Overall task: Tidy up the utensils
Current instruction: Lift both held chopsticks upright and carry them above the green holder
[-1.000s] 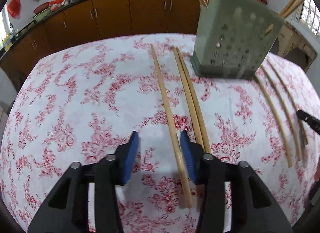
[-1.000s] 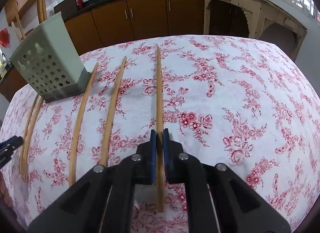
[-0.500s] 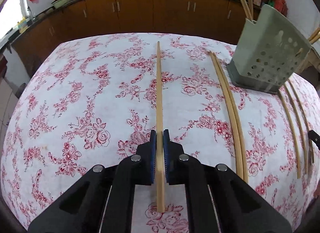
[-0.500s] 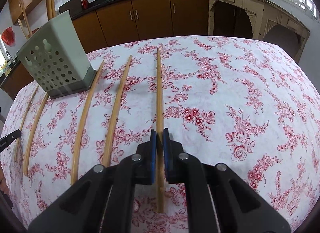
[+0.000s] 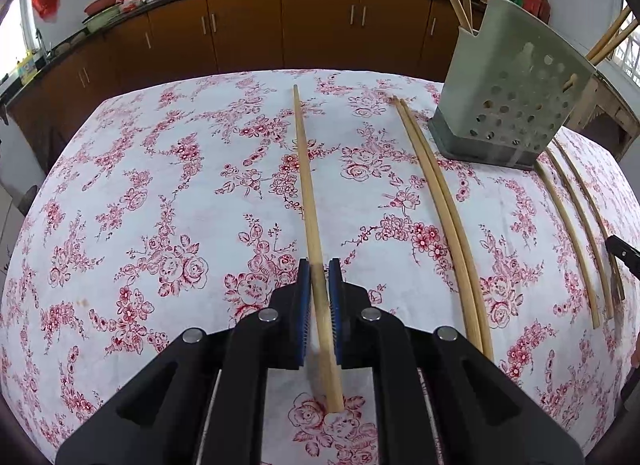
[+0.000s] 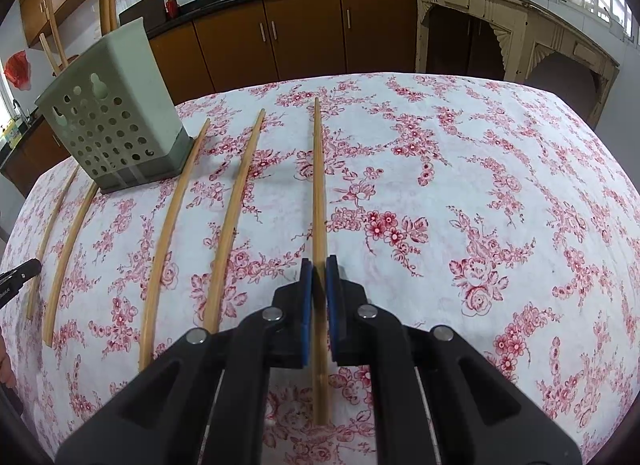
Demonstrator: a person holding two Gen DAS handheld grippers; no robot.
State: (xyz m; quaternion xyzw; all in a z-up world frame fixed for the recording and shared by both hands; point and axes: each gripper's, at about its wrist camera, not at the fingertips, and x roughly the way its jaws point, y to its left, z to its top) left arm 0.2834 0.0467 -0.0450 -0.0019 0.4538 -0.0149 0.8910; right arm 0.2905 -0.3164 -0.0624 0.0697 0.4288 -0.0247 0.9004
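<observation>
The left gripper (image 5: 319, 277) is clamped on 1 wooden chopstick (image 5: 307, 193), its blue pads (image 5: 305, 297) pressed against both sides of the stick near its thick end, which pokes out behind the pads toward the camera. The stick runs straight ahead over the floral tablecloth (image 5: 160, 205). To this gripper's right lies a pair of chopsticks (image 5: 440, 201) touching each other, and beyond them, ahead and right, stands the grey perforated utensil holder (image 5: 512, 105) with sticks already inside.

The right gripper (image 6: 319, 275) is likewise closed on a second chopstick (image 6: 319, 185) pointing forward. To its left lie 2 loose chopsticks (image 6: 236, 209), well apart from each other, and the holder (image 6: 116, 125) stands ahead and left.
</observation>
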